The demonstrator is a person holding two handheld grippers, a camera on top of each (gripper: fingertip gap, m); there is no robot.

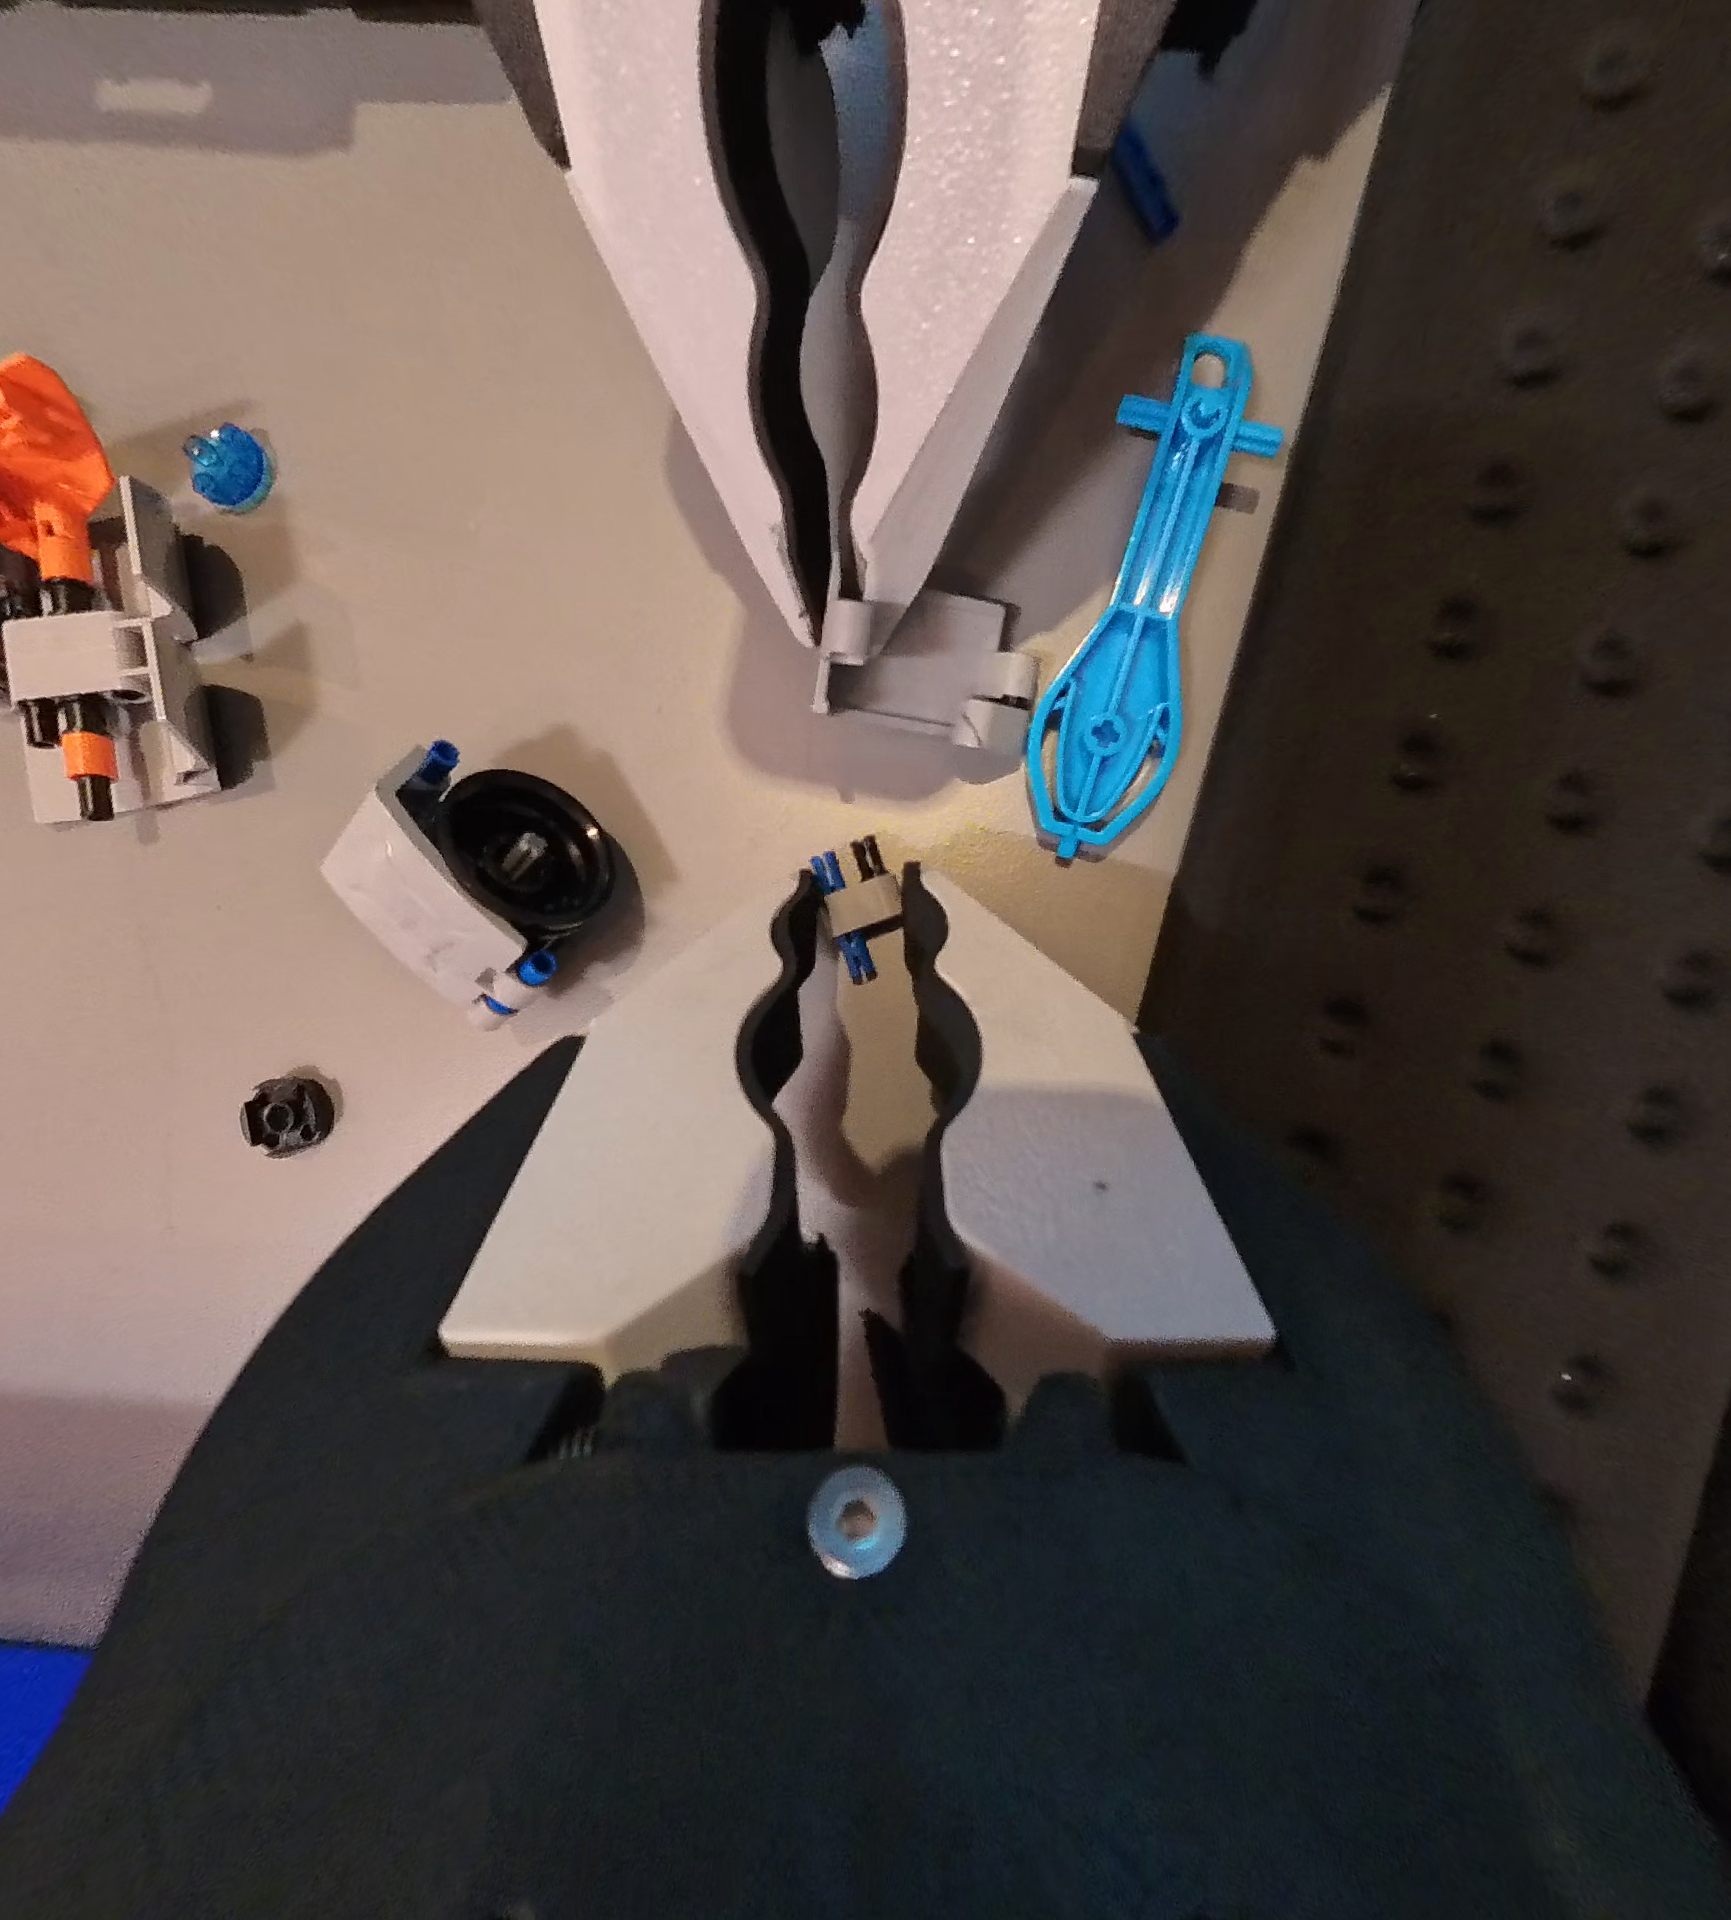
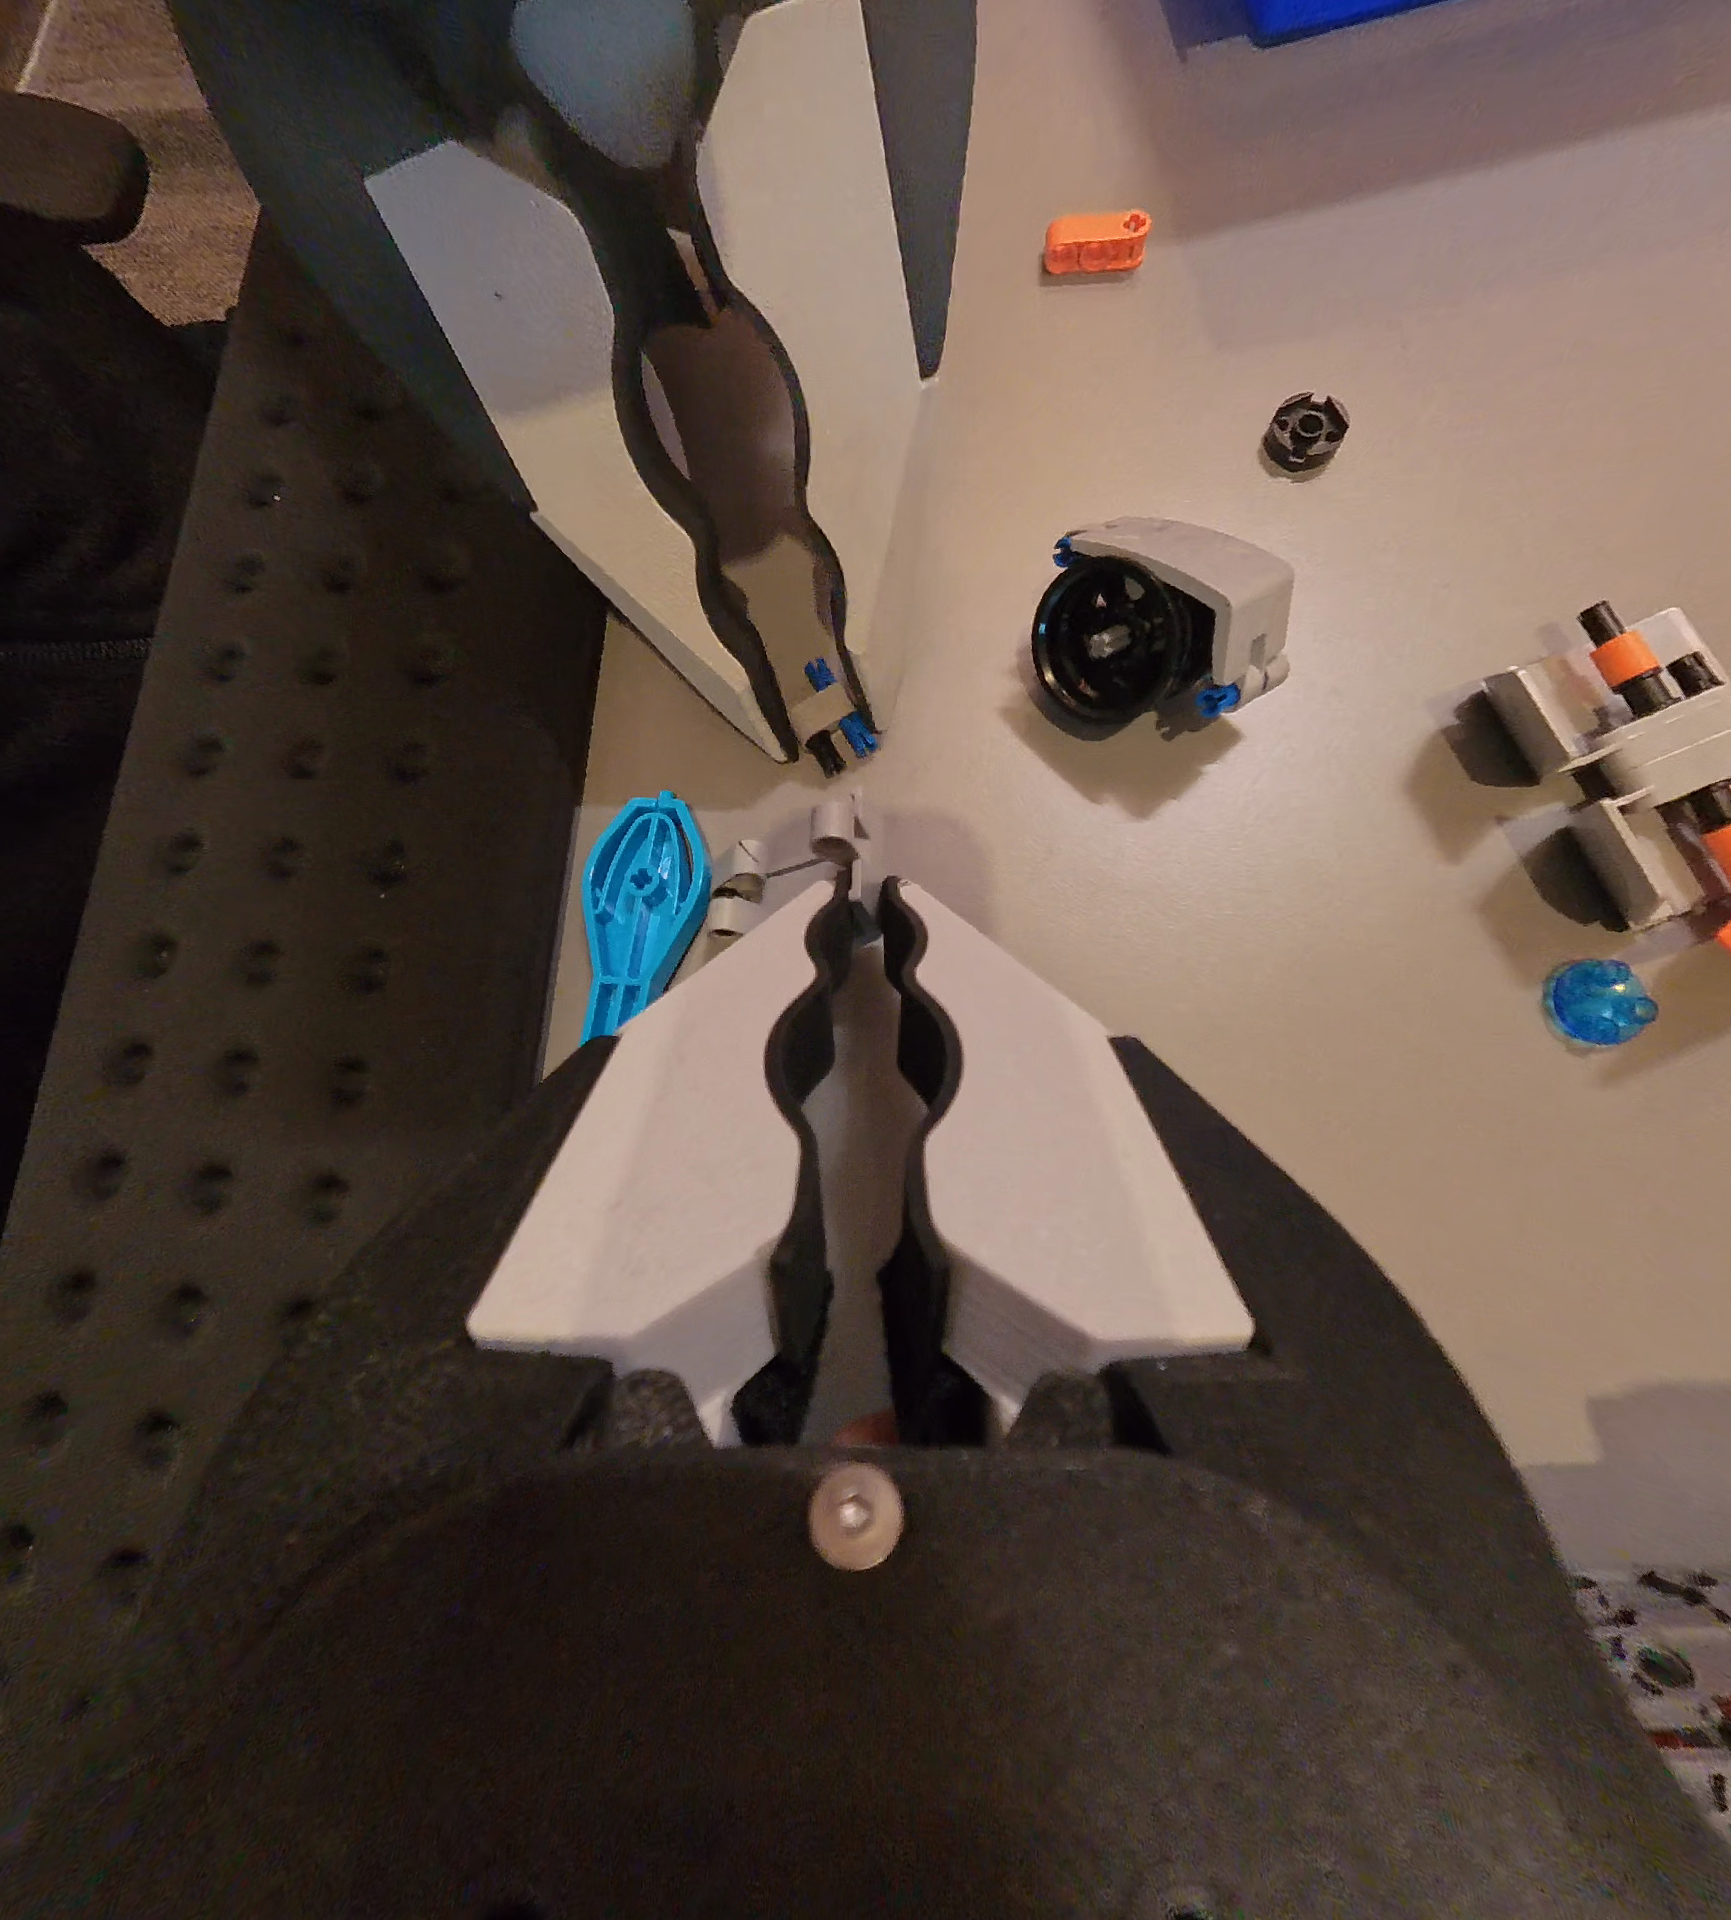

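Left claw (image 1: 856, 894) pinches a small grey connector (image 1: 859, 911) by its tips just above the desk (image 1: 487, 416), facing the right claw (image 2: 866, 888) pinching a grey frame piece (image 2: 833, 831); shallow grips risk either part twisting loose.

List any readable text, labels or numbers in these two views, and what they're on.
No readable text in either view.
Printed sheet, bottom right of the right wrist view: shows pictures of parts, too blurred to make out any writing.
Left claw, shut on the grey connector, and right claw, shut on the grey bracket: no markings visible.
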